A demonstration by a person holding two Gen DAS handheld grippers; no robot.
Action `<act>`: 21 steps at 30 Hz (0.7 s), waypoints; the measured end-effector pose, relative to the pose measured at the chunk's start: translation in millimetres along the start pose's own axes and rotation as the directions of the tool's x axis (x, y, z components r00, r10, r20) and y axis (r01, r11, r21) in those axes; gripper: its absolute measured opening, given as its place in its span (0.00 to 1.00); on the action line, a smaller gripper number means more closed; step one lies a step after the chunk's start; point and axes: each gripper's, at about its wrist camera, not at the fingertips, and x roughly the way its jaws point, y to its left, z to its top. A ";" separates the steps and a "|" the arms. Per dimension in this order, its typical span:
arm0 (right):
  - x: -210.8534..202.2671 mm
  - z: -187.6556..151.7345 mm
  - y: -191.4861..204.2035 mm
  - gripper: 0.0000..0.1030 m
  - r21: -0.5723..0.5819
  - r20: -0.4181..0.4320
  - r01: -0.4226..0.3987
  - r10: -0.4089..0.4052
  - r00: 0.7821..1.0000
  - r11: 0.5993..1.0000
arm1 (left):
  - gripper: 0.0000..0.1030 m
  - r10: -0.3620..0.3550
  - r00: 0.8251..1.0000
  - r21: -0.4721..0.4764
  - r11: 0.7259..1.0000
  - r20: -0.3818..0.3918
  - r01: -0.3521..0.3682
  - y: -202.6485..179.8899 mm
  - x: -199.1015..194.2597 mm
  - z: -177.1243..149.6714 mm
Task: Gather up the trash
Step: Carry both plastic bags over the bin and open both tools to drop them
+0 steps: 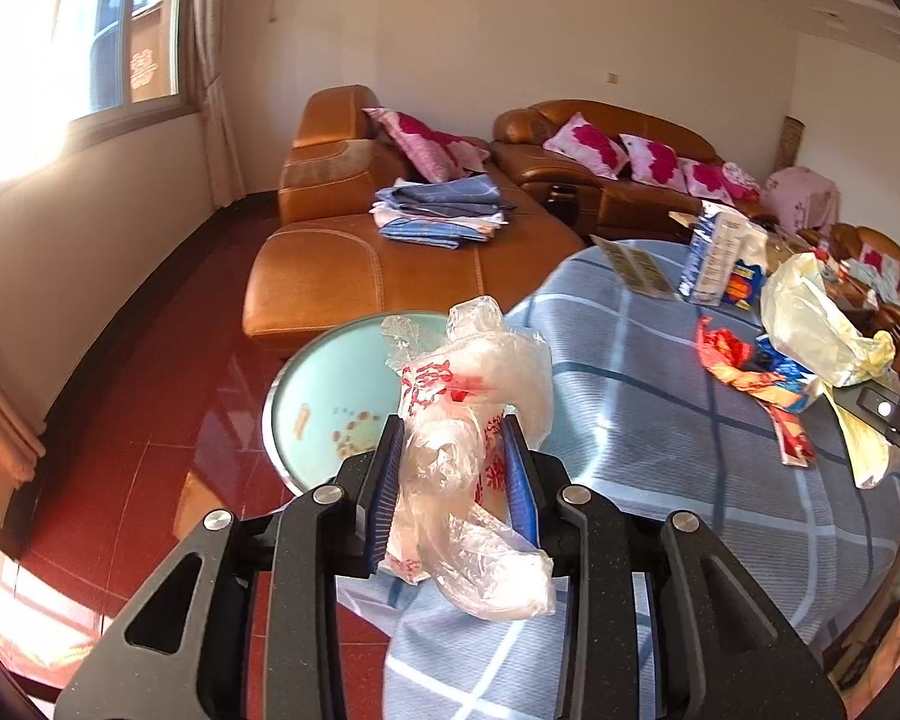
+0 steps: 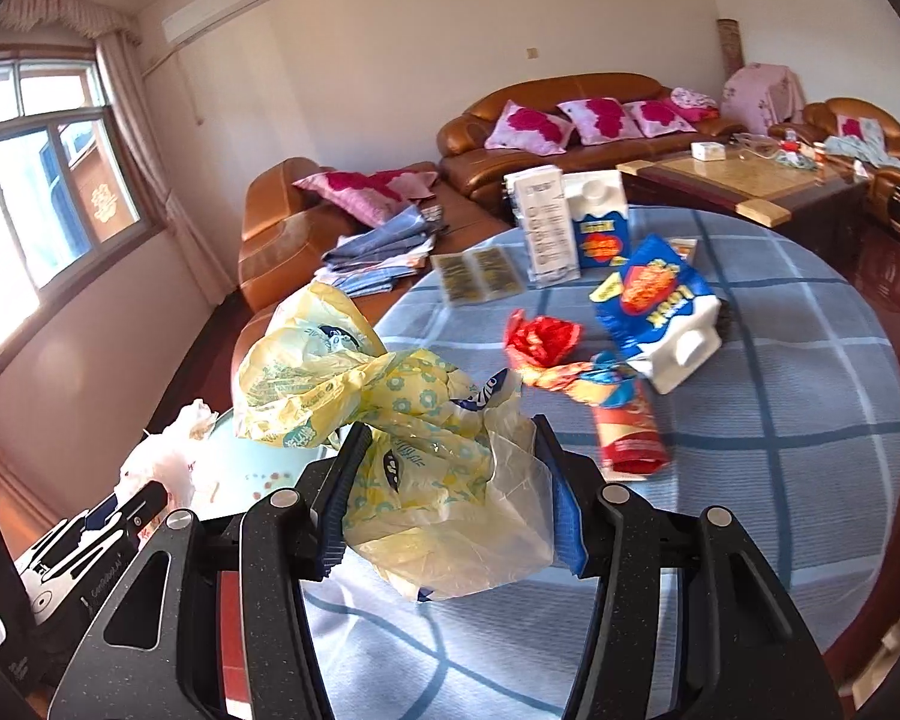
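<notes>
The left gripper is clamped on a crumpled clear plastic bag with red print, held above the near edge of the round table in its blue checked cloth. The right gripper pinches a yellow patterned plastic bag, also lifted off the cloth. Two pieces look collected, then, but no bin shows in either view.

Ahead of the right gripper, more remains on the cloth: a red crumpled wrapper, a red and orange snack packet, a flattened blue carton, and beyond these an upright white box and a standing blue carton. By my judgement the job is early.
</notes>
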 end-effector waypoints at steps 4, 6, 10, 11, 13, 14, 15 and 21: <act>7.3 -1.8 12.4 0.52 -0.018 -0.013 -0.021 0.021 1.000 1.000 | 0.31 0.026 1.000 -0.027 0.999 -0.006 -0.026 16.9 2.3 -1.0; 11.3 -2.6 18.1 0.52 -0.028 -0.021 -0.032 0.032 0.999 0.999 | 0.31 0.040 0.999 -0.041 0.998 -0.008 -0.040 25.5 3.8 -1.6; 18.7 -2.7 32.6 0.52 -0.052 -0.032 -0.053 0.052 0.998 0.997 | 0.31 0.055 0.998 -0.064 0.996 -0.012 -0.056 36.8 6.3 -0.3; 20.2 -2.7 35.1 0.52 -0.056 -0.034 -0.058 0.056 0.998 0.997 | 0.31 0.058 0.998 -0.070 0.996 -0.013 -0.059 40.1 7.4 -0.1; 23.7 -2.0 41.8 0.52 -0.067 -0.038 -0.066 0.063 0.997 0.996 | 0.31 0.062 0.998 -0.077 0.995 -0.016 -0.063 44.4 9.8 -0.2; 26.4 -1.1 45.9 0.52 -0.073 -0.041 -0.072 0.069 0.997 0.995 | 0.31 0.065 0.998 -0.081 0.994 -0.019 -0.066 47.1 11.6 0.0; 28.9 -0.5 49.8 0.52 -0.079 -0.043 -0.076 0.073 0.996 0.994 | 0.31 0.067 0.998 -0.084 0.994 -0.020 -0.069 49.0 12.4 0.1; 46.1 3.2 72.8 0.52 -0.111 -0.054 -0.095 0.090 0.995 0.989 | 0.31 0.084 0.996 -0.101 0.991 -0.027 -0.087 59.9 21.4 2.6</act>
